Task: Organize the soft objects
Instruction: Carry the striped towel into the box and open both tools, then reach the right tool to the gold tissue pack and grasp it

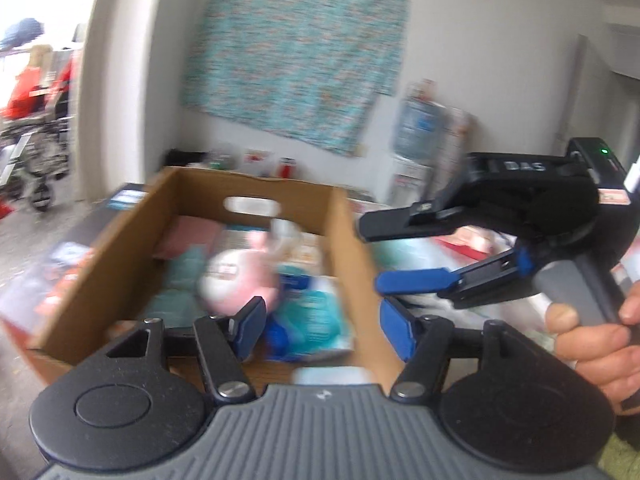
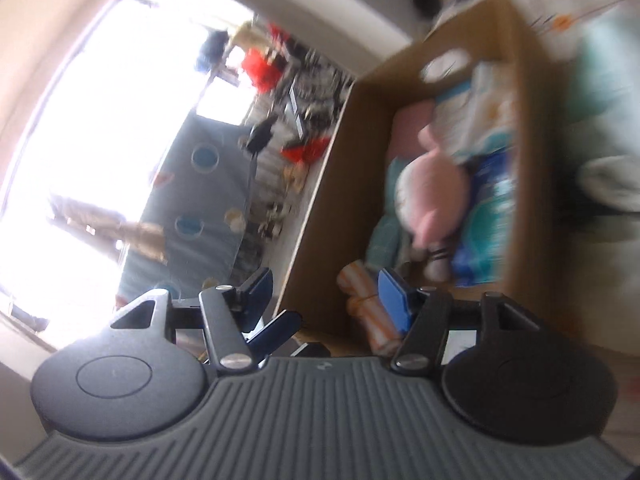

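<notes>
An open cardboard box [image 1: 104, 272] [image 2: 340, 200] holds a pink and white plush toy [image 1: 240, 280] [image 2: 432, 192], a blue and teal soft pack [image 1: 316, 316] [image 2: 488, 208], a pink cloth [image 1: 188, 236] and a teal cloth [image 1: 180, 276]. An orange-striped soft roll [image 2: 368, 312] lies at the box's near end. My left gripper [image 1: 323, 330] hovers open over the near end of the box, with nothing held. My right gripper [image 1: 376, 256] [image 2: 326, 300] is also open and holds nothing; it is just outside the box's right wall, held by a hand [image 1: 592, 340].
A patterned teal cloth [image 1: 292, 52] hangs on the far wall beside a water dispenser [image 1: 416, 132]. A wheelchair [image 1: 36, 140] stands at the far left. A grey curtain with circles [image 2: 196, 208] hangs by a bright window. Printed boxes lie under the cardboard box.
</notes>
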The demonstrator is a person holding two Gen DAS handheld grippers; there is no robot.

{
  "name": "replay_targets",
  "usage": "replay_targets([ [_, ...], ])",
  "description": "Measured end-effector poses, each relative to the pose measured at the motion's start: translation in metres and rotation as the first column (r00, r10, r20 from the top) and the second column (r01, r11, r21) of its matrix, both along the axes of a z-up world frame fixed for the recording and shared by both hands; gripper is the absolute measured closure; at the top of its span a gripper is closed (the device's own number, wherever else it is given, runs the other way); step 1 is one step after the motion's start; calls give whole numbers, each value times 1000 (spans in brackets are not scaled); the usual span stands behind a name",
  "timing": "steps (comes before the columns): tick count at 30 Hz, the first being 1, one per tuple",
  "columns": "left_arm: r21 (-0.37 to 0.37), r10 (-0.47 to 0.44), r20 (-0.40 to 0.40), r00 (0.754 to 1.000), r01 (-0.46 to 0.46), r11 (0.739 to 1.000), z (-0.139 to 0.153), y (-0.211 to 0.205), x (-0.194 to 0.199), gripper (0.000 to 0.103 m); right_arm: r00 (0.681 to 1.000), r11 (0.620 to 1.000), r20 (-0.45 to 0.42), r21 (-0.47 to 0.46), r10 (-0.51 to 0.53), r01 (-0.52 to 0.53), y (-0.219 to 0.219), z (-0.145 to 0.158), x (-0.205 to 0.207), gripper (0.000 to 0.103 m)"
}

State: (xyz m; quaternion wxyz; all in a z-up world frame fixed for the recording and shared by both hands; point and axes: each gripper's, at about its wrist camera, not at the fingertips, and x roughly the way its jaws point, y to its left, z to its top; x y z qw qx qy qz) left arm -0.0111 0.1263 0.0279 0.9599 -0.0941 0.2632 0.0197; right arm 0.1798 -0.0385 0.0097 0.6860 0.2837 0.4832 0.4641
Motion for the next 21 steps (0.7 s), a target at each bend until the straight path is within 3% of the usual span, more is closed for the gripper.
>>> replay_targets([
  [6, -12, -212, -44, 976, 212, 977, -23, -76, 18, 38, 969, 968, 30, -57, -244, 245, -135, -6, -13, 43],
  [12, -20, -375, -164, 912, 377, 926, -69, -147, 39, 38, 915, 909, -42, -146, -400, 391, -234, -58, -44, 43],
  [16, 29, -394, -255, 883, 414, 910, -99, -176, 57, 39, 888, 888, -124, -193, -443, 416, -257, -110, -61, 43],
  [21, 78, -382, -341, 859, 431, 899, -121, -191, 77, 38, 873, 888, -197, -216, -446, 405, -253, -149, -60, 44],
])
